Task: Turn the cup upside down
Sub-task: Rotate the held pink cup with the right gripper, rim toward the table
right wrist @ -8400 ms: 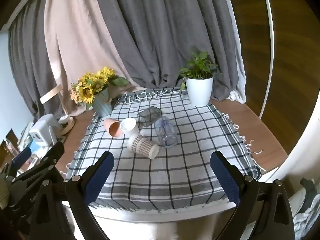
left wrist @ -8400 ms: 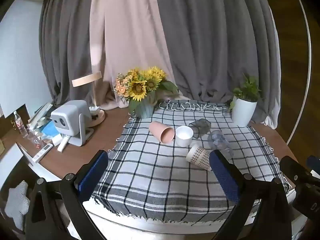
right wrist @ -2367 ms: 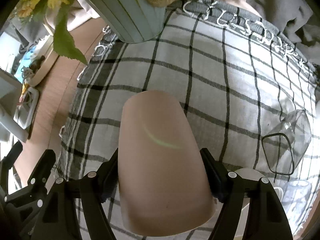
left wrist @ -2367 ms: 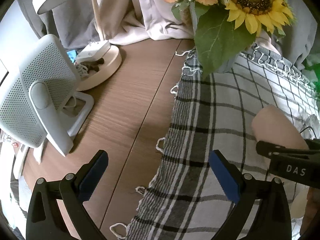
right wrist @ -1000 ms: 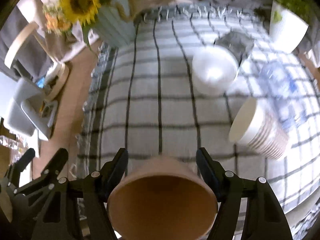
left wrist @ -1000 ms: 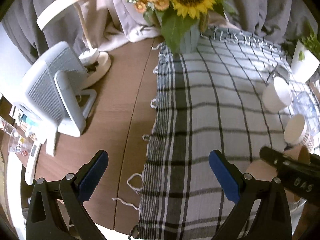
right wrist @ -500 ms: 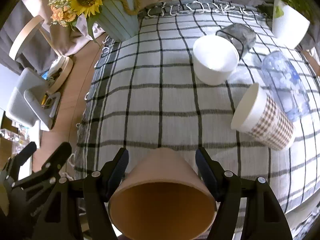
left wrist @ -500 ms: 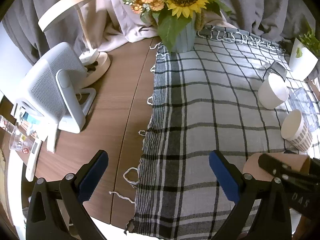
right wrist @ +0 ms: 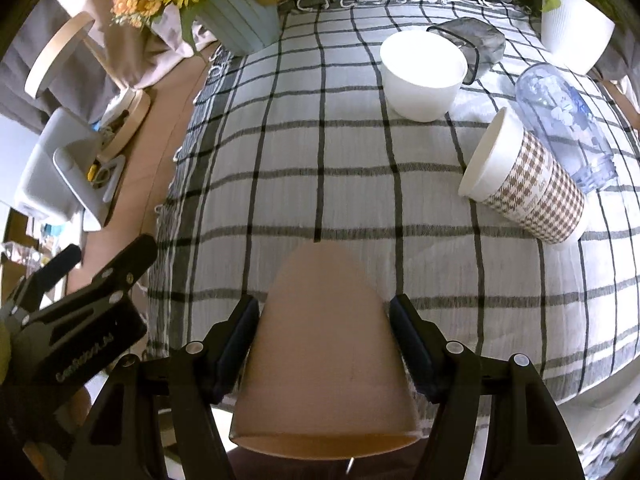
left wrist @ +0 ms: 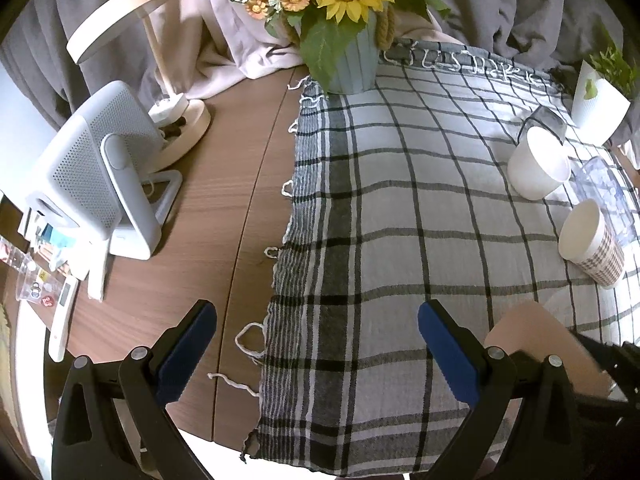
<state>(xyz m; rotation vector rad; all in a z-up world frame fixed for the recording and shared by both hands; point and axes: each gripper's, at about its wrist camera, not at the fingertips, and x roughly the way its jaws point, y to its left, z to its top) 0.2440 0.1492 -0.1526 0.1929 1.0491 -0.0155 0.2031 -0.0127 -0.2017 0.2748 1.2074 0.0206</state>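
The right tongs (right wrist: 324,344) were pinching the pink cup (right wrist: 326,356) from both sides, one blue pad on each wall. The cup's closed bottom pointed away toward the checked cloth (right wrist: 360,184) and its open rim was toward the camera, low over the near edge of the cloth. I could not tell if it touched the cloth.

The left tongs (left wrist: 316,344) were spread wide and held nothing; they hung over the left border of the cloth, where the brown tabletop (left wrist: 224,200) begins. In the right wrist view the body of the left tool carried white writing, too blurred to read with certainty.

Farther on the cloth lay a paper cup (right wrist: 524,192) with a brown houndstooth pattern, on its side, its mouth toward the pink cup. A pale band on it had small words, maybe "happy day", but I am not sure. Just beside it lay a clear plastic bottle (right wrist: 564,120), also on its side. A white cup (right wrist: 422,74) stood upright with nothing visible inside, and behind it, touching or almost touching, a dark transparent glass (right wrist: 468,46) lay tipped over.

At the far edge stood a blue-grey vase (left wrist: 348,60) with sunflowers, and at the far right a white pot (left wrist: 598,106) with a green plant. On the bare wood to the left were a small white projector (left wrist: 100,176) on its stand and a round lamp (left wrist: 160,52).
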